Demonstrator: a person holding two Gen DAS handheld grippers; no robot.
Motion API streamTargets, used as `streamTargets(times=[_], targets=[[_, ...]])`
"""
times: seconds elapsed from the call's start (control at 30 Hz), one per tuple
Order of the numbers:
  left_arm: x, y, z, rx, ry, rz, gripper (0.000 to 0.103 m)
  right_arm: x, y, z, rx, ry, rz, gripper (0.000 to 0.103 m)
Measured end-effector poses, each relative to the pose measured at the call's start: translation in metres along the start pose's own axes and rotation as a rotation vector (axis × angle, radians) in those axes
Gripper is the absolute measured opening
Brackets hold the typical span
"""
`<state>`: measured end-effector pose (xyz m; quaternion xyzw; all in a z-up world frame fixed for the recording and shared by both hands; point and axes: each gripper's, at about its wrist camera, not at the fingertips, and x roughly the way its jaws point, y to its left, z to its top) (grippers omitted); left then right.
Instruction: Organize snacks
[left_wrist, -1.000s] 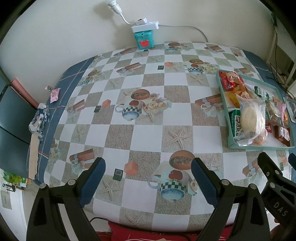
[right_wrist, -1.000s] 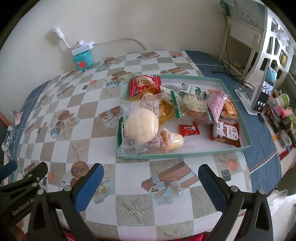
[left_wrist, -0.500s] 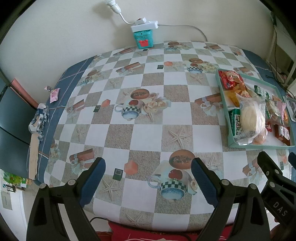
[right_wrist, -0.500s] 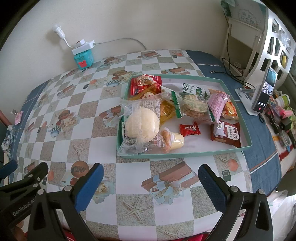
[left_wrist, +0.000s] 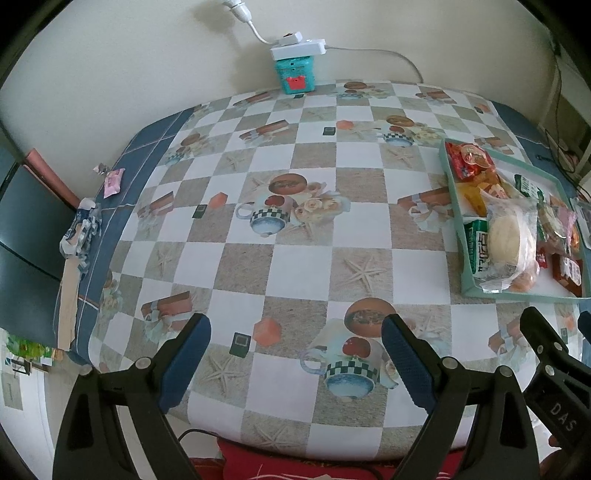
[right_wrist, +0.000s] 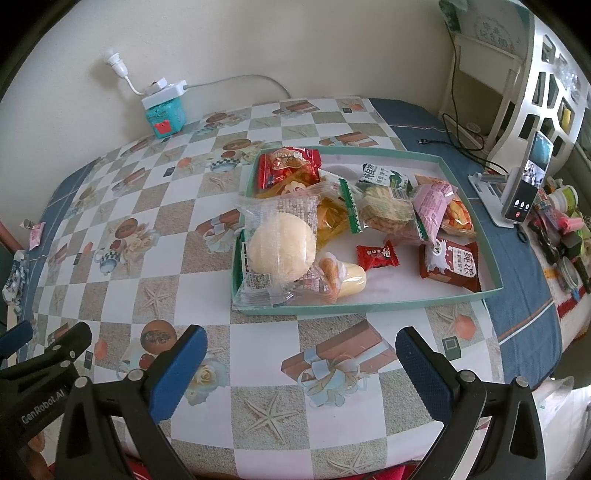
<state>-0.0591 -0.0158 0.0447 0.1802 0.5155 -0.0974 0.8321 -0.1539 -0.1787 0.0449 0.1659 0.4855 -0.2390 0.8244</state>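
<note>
One phone (right_wrist: 526, 177) in right view only; left lacks it

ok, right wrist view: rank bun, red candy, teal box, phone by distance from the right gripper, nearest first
From the right gripper, open over the table edge:
1. bun, in a clear wrapper at the tray's near left corner
2. red candy, mid tray; close to the bun, so that call is tight
3. phone, upright on a stand, far right
4. teal box, by the wall, far left
</note>
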Motion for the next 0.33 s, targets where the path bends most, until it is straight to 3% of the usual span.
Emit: streamTargets(times=[0.33], targets=[[-0.002, 0.0015, 0.0003, 0.002, -0.014, -0.003, 0.094, 0.0003, 0.0006, -0.0001, 0.001, 0.001, -0.001, 0.103]])
